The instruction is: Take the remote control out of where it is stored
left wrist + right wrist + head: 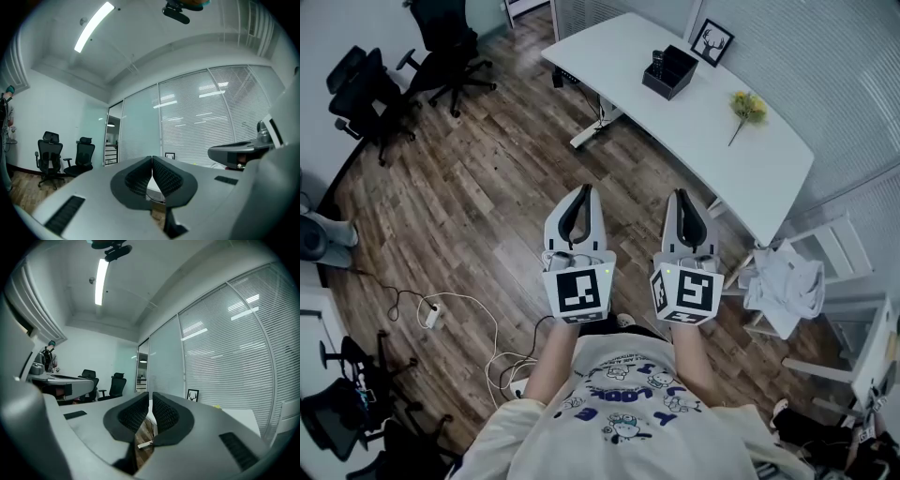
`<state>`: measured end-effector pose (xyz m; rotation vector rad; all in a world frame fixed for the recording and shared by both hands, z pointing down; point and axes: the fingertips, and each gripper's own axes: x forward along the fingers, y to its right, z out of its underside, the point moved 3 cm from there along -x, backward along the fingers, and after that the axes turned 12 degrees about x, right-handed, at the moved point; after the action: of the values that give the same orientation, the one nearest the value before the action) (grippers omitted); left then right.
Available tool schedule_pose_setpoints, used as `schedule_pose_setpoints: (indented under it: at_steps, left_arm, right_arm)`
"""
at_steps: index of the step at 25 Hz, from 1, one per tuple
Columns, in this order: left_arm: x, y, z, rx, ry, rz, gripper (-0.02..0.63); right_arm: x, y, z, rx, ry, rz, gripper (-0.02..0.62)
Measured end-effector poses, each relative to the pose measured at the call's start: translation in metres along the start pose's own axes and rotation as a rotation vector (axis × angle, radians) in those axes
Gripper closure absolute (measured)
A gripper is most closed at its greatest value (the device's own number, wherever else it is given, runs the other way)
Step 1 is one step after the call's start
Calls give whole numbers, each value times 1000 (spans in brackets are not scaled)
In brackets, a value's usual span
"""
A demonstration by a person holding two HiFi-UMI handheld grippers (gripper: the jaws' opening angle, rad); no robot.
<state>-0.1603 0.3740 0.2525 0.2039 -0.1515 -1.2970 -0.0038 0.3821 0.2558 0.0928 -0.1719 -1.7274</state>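
Note:
In the head view a black open box (668,71) stands on the far end of a white desk (712,141), with a dark remote control (657,62) upright inside it. I stand on the wood floor well short of the desk, holding both grippers in front of my chest. My left gripper (584,188) (152,160) is shut with its jaw tips touching and nothing between them. The right gripper (682,193) (150,395) is also shut and empty, with only a sliver of floor showing below its tips. Both point toward the desk.
A framed deer picture (712,42) and a yellow flower (748,108) also sit on the desk. Black office chairs (450,47) stand at the far left. A power strip with cables (431,317) lies on the floor to my left. A white chair with cloth (787,281) is at my right.

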Motion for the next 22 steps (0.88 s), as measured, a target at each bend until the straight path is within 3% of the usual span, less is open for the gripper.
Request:
schedule_pose_setpoints:
  at_steps: [14,22]
  left_arm:
    - [45,-30,19,-15,0,16,591]
    - [105,-34,37,-2,-42,16,591]
  right_arm:
    - [53,-3,18,25,-35,27,551]
    - [115,22,24,27,-48,18,551]
